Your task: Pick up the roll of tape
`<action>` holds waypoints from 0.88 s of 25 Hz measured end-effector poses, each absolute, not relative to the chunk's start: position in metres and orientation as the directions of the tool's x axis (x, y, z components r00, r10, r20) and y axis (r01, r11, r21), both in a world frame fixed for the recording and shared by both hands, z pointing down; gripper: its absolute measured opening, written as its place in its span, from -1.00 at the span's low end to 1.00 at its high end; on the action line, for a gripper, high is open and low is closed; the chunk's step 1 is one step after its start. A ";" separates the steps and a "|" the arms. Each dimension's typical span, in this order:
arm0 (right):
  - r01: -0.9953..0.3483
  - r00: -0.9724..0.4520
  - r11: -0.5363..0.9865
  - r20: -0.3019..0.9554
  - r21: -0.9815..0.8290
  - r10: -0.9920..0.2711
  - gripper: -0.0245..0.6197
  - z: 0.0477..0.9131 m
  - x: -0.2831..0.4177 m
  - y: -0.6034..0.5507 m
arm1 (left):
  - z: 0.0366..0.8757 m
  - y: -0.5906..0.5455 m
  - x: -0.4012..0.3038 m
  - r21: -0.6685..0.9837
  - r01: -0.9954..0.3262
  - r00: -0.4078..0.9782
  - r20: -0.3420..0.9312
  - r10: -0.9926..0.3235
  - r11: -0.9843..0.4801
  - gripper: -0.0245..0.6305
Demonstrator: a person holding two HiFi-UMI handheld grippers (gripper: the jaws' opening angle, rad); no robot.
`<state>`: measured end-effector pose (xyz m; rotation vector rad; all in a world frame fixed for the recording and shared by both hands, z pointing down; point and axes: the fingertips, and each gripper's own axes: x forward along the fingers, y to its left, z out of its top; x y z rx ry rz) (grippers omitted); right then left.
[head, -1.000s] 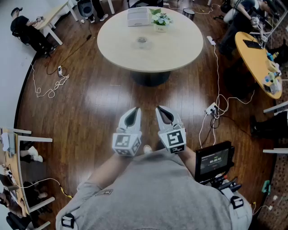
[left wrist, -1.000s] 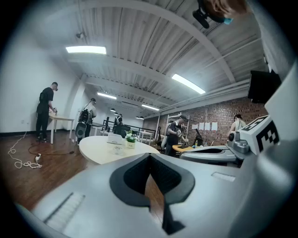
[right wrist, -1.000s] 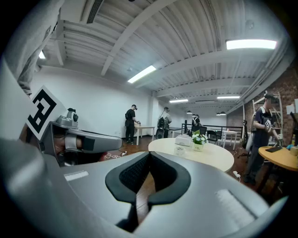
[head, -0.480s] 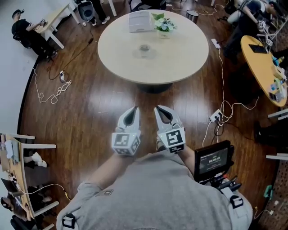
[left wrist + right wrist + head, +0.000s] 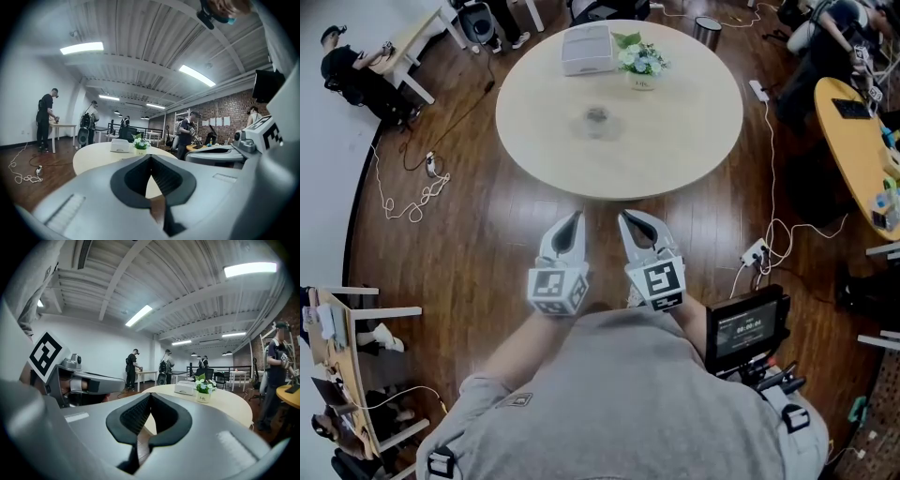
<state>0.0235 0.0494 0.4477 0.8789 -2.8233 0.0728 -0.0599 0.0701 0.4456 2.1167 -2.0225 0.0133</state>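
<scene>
The roll of tape, small, greyish and see-through, lies near the middle of the round beige table in the head view. My left gripper and right gripper are held side by side, just short of the table's near edge. Both point at the table. In the left gripper view the left gripper has its jaws shut with nothing between them. The right gripper is likewise shut and empty in the right gripper view. I cannot make out the tape in either gripper view.
A white box and a small flower pot stand at the table's far side. Cables and a power strip lie on the wooden floor at the right. Other tables and people stand around the room's edges.
The table has come nearer in the head view. Both grippers, still side by side and shut, now reach almost to its near edge.
</scene>
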 end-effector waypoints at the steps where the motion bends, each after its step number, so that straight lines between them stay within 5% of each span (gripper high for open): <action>1: -0.566 -0.809 0.825 0.187 0.007 -0.557 -0.88 0.448 0.023 0.042 | 0.446 0.064 -0.061 0.145 -0.989 0.051 0.154 -0.987 -0.029 -0.92; 22: -0.700 -0.682 0.713 0.277 0.016 -0.676 -0.88 0.465 -0.046 -0.087 | 0.474 -0.065 -0.150 0.181 -0.975 0.162 0.206 -0.965 -0.125 -0.92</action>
